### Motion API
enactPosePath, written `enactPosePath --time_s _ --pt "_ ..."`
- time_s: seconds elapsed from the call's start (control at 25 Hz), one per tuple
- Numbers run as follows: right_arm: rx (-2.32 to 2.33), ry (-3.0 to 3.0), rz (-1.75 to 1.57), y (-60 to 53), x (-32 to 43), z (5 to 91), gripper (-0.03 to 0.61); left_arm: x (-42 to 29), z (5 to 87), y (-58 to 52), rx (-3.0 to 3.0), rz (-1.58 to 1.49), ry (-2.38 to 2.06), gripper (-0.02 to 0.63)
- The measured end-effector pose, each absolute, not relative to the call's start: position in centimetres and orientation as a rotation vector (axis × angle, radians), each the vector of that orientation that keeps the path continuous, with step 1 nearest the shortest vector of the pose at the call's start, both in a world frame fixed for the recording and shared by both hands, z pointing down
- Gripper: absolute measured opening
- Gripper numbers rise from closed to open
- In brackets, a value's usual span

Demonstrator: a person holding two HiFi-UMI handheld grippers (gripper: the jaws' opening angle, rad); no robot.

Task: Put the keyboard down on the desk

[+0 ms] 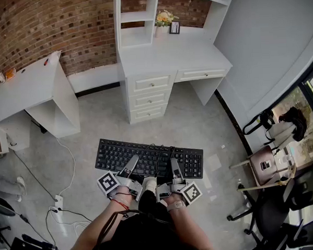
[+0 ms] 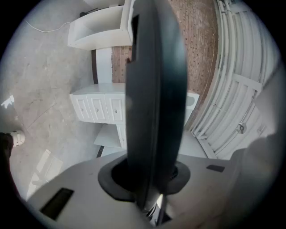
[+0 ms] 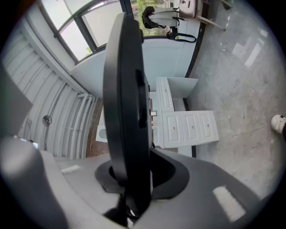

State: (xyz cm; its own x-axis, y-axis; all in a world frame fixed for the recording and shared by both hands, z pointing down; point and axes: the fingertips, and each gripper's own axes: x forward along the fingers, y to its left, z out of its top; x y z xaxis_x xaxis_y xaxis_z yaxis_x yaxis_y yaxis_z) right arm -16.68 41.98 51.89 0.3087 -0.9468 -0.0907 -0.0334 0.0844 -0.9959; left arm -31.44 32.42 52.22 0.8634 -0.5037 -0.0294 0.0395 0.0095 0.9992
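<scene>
Carrying stage, placement not yet done: the flat black plastic keyboard (image 1: pixel 116 153) hangs level over the grey concrete floor (image 1: pixel 101 119), well apart from the white desk with drawers (image 1: pixel 168 56) ahead. At left, my left gripper (image 1: pixel 132 162) pinches the keyboard's near long edge, its jaws pressed on the slab, which stands edge-on in the left gripper view. At right, my right gripper (image 1: pixel 174 165) pinches the same edge likewise. Remaining, by my judgement: approach the desk, lower, release.
</scene>
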Motion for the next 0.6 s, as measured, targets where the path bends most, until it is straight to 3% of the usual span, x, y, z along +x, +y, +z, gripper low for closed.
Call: enactPosePath --time_s 0.6 --pt "-1.268 1.037 -0.949 32.3 -8.4 52.3 0.087 -23.5 52.5 23.4 1.506 -0.431 -0.427 0.069"
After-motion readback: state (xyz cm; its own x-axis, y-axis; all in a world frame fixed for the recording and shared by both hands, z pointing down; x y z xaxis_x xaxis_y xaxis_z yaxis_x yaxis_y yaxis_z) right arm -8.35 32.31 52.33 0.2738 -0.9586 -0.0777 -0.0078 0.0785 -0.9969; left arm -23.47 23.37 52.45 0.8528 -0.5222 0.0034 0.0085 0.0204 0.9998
